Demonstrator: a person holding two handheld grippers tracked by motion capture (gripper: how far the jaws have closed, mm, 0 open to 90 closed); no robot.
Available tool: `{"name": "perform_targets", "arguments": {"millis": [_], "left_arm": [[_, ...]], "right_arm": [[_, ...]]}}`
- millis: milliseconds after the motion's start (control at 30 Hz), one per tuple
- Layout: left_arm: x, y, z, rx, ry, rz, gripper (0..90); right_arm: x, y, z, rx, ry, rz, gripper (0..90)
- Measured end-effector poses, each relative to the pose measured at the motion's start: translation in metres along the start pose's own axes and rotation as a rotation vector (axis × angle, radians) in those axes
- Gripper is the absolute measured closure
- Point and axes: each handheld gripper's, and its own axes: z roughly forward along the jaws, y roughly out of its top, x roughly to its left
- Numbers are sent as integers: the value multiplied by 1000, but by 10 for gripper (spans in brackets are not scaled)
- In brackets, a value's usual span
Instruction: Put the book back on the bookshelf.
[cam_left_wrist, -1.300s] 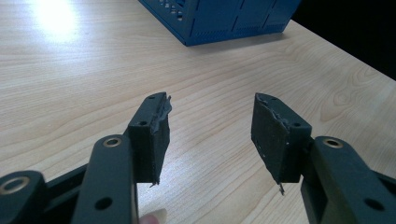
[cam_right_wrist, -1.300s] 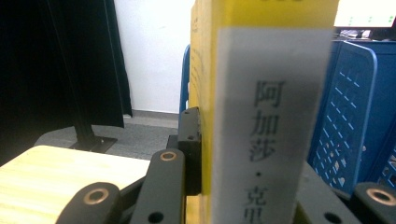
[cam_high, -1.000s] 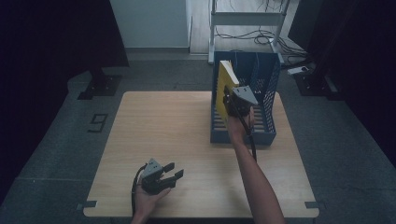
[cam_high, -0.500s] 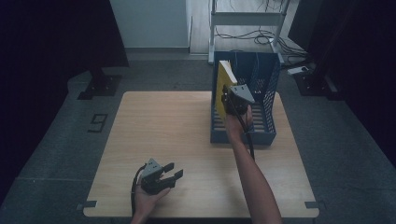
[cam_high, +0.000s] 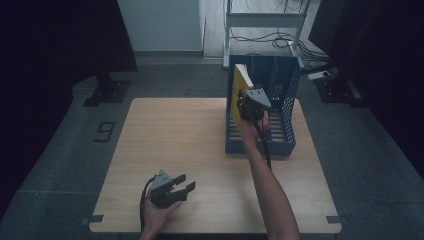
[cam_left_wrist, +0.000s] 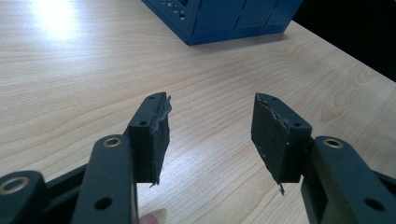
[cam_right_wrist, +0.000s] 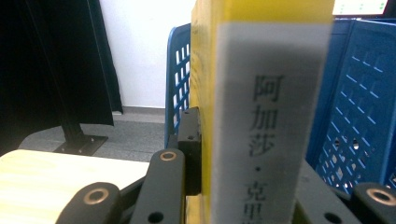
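A yellow book (cam_high: 240, 90) stands upright in the left slot of the blue rack (cam_high: 287, 137) at the table's far right. My right gripper (cam_high: 248, 106) is shut on this book. In the right gripper view the book's grey spine (cam_right_wrist: 266, 116) with printed characters rises between the jaws, and blue lattice walls (cam_right_wrist: 352, 121) stand behind it. My left gripper (cam_high: 182, 186) rests near the table's front edge, held in a hand. It is open with nothing between its pads (cam_left_wrist: 154, 135), only bare wood under them.
The wooden table (cam_high: 175, 135) stretches between the two grippers. The rack's corner (cam_left_wrist: 224, 23) lies far ahead of the left gripper. A metal stand (cam_high: 262, 20) and cables sit on the floor behind the table. Dark curtains hang on both sides.
The right gripper with the yellow book has hardly shifted at the rack. The left gripper stays in place, open.
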Motion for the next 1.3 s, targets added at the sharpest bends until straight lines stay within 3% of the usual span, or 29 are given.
{"name": "perform_targets", "arguments": {"millis": [533,1300], "left_arm": [[8,-2,-1,1,8,-24,465],[10,-3,-2,1,9,-28,465]], "right_arm": [[8,-7,24,16,-3,-5,746],[12,-24,37,52,-24,-18,746]]}}
